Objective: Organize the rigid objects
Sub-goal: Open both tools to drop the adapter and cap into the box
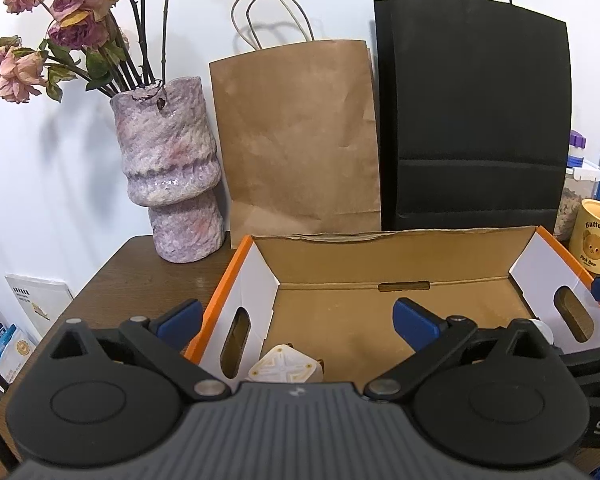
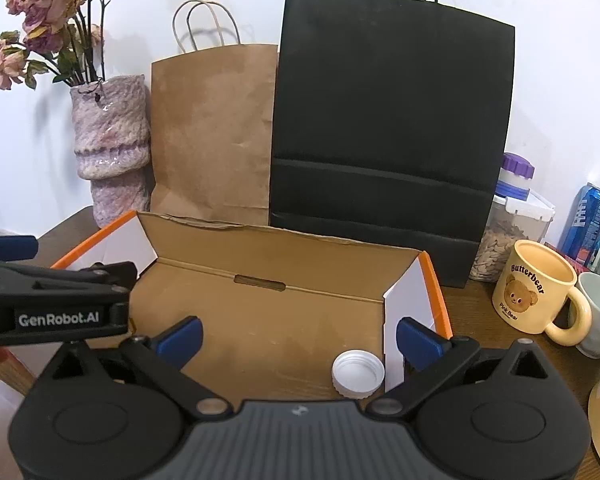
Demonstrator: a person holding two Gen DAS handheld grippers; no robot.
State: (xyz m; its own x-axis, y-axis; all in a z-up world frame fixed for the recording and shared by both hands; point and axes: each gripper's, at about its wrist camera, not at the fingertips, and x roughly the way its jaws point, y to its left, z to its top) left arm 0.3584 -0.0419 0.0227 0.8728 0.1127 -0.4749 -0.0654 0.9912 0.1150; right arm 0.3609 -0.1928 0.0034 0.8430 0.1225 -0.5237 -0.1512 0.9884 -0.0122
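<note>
Here both grippers hang over an open cardboard box [image 1: 380,264] with orange rims and white end walls, and both stand wide apart with nothing between the blue pads.

In the left wrist view, the left gripper [image 1: 300,320] fills the bottom of the frame; its left finger [image 1: 180,316] sits outside the box's left wall, its right finger [image 1: 414,320] over the box floor. Low in the middle, just above the gripper body, a small cream-and-white object [image 1: 286,366] lies on the box floor near the left wall; its lower part is hidden, so I cannot tell what it is.

In the right wrist view, the right gripper [image 2: 300,338] spans the lower frame, its right finger outside the box's right wall. A white cap [image 2: 358,372] lies open side up on the box floor, low and right of centre, just beside the right end wall. The left gripper enters from the left edge.

Behind the box, a brown bag [image 1: 300,140] and a black bag [image 1: 476,120] stand against the wall. A mottled purple vase [image 1: 172,172] with dried roses [image 1: 60,20] takes the upper left. At the right of the right wrist view stand a yellow mug [image 2: 536,292], a jar [image 2: 508,232] with a purple lid, and a blue can [image 2: 586,216]. All rest on a dark wooden table [image 1: 140,280].
</note>
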